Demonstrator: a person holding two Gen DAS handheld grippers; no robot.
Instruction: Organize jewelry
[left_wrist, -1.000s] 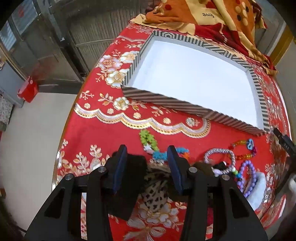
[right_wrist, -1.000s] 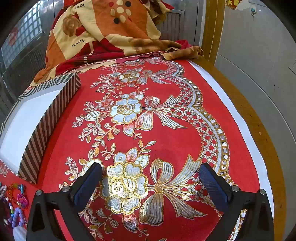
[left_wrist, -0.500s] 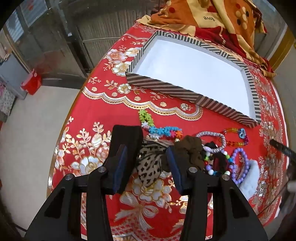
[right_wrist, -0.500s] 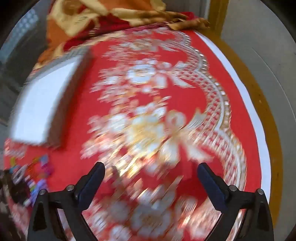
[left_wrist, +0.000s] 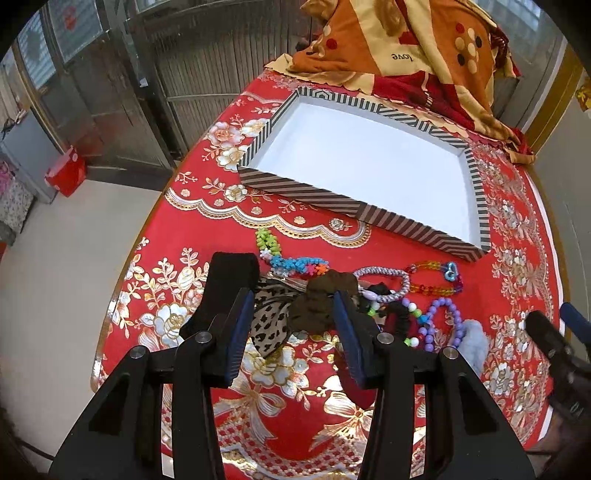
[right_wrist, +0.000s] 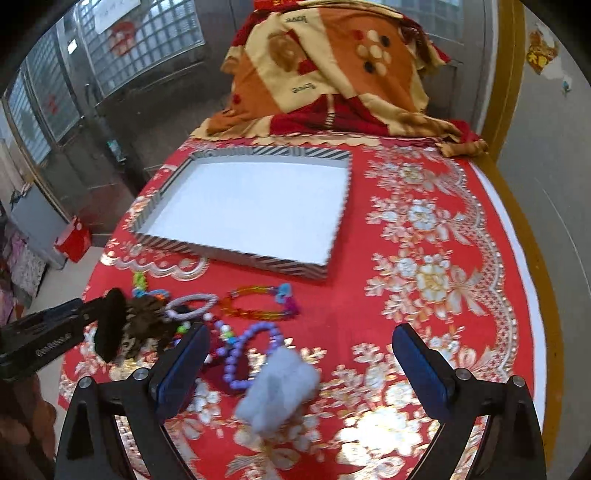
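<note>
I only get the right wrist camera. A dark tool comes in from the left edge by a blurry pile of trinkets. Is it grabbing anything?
Observer: It doesn't look so. The left gripper has its jaws apart, and the pads don't seem to press on anything.
Operator: What's the brownish heap beside it?
Observer: Two fabric hair ties that touch each other: a leopard-print scrunchie and a brown scrunchie.
Operator: And the green smudge nearer the box?
Observer: That's the green end of a star-bead bracelet. It lies on the cloth, clear of the striped tray.
</note>
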